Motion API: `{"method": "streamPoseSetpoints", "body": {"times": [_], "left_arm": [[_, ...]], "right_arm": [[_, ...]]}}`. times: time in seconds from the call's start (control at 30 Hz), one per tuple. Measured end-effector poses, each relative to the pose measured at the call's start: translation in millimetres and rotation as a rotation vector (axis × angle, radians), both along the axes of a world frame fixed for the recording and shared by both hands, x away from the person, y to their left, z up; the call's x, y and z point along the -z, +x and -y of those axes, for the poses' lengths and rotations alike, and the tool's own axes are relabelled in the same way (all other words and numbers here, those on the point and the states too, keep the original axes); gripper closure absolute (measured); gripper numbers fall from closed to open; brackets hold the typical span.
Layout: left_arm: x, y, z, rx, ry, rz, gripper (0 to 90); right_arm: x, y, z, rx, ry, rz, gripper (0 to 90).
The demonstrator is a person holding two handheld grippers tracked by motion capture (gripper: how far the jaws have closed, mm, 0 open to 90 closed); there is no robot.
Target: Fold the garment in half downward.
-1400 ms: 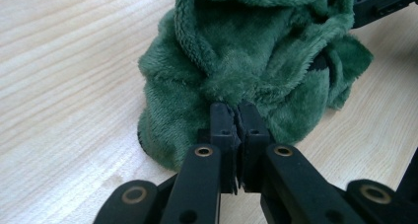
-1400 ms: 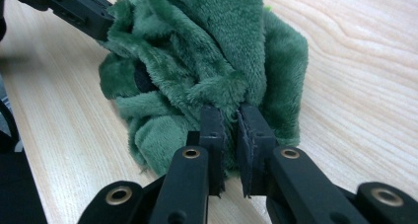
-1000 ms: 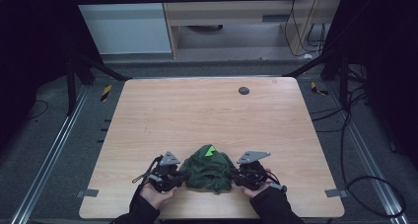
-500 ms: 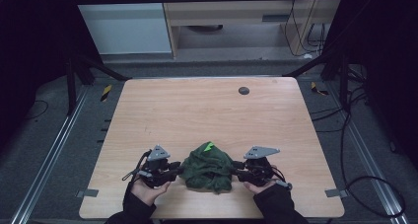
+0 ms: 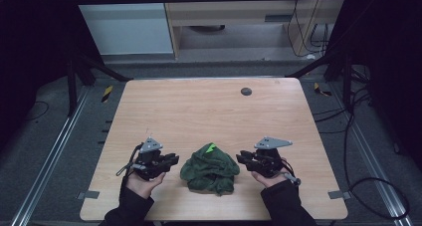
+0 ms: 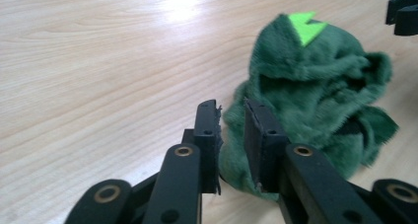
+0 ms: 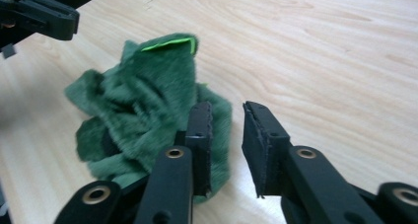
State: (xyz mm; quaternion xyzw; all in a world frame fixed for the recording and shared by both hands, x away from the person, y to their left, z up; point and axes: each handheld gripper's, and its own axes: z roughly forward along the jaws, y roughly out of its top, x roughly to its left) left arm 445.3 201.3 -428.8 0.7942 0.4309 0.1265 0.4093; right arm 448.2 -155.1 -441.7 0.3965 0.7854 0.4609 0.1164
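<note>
A crumpled green cloth is seen lying in a heap on the wooden table, close to the near edge and between the 2 tongs. A bright green patch is shown on its top, at the far side of the heap.

The left tongs are held just to the left of the cloth, pointed toward it, and are not touching it in the high view. In the left gripper view, the 2 black jaws are seen a narrow gap apart, with nothing clamped between them; the cloth lies just past the tips. These jaws have just been closing a little, and they are released.

The right tongs are held just to the right of the cloth, pointed toward it as well. In the right gripper view, the jaws stand slightly apart with bare table seen in the gap, and the cloth lies beside and behind the jaw on the left of that view. These jaws have also just been closing a little, and nothing is gripped by them.

A small dark round spot is seen on the far part of the table, well apart from the cloth
</note>
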Motion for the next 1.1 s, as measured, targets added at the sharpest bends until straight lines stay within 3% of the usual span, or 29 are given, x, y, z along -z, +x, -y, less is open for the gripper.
{"method": "streamPoseSetpoints", "body": {"times": [0.1,0.67,0.87,1.1], "left_arm": [[0.8,6.8,4.4,-0.008,0.018,0.013,80.4],[11.1,40.8,26.7,-0.025,0.006,0.012,89.8],[24.3,46.4,32.8,-0.018,0.017,-0.015,89.8],[35.9,44.7,39.7,0.028,0.029,-0.045,89.8]], "right_arm": [[-1.8,8.4,-0.4,0.017,-0.009,0.008,78.2],[2.8,41.0,-21.3,0.041,-0.027,-0.012,89.9],[11.2,46.6,-26.2,0.038,-0.038,-0.029,90.0],[19.6,43.0,-31.1,0.016,-0.04,-0.05,89.9]]}}
